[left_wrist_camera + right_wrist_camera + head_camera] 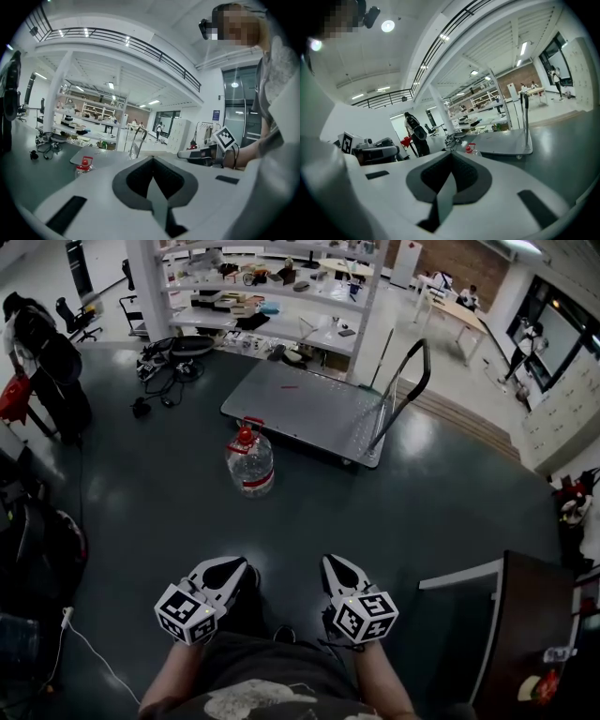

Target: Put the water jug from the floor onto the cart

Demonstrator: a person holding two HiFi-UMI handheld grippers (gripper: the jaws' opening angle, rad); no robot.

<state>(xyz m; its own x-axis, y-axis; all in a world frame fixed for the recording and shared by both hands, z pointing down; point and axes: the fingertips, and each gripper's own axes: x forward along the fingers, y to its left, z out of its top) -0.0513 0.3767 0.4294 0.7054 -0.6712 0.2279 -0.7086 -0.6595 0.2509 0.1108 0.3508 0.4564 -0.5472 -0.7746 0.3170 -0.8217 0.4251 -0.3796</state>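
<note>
The water jug (250, 462) is clear plastic with a red cap, red handle and red label. It stands upright on the dark floor just in front of the flat grey cart (302, 408). My left gripper (238, 566) and right gripper (334, 563) hang side by side low in the head view, well short of the jug. Both point toward it, both are shut, and both hold nothing. The left gripper view shows the jug (84, 167) small at lower left beyond the closed jaws. In the right gripper view the jug (471, 149) sits beside the cart (502, 141).
The cart's black push handle (413, 378) rises at its right end. Shelving (272, 296) stands behind the cart, with cables (169, 367) on the floor to its left. A person (37, 362) stands at far left. A dark cabinet (525, 634) is at my lower right.
</note>
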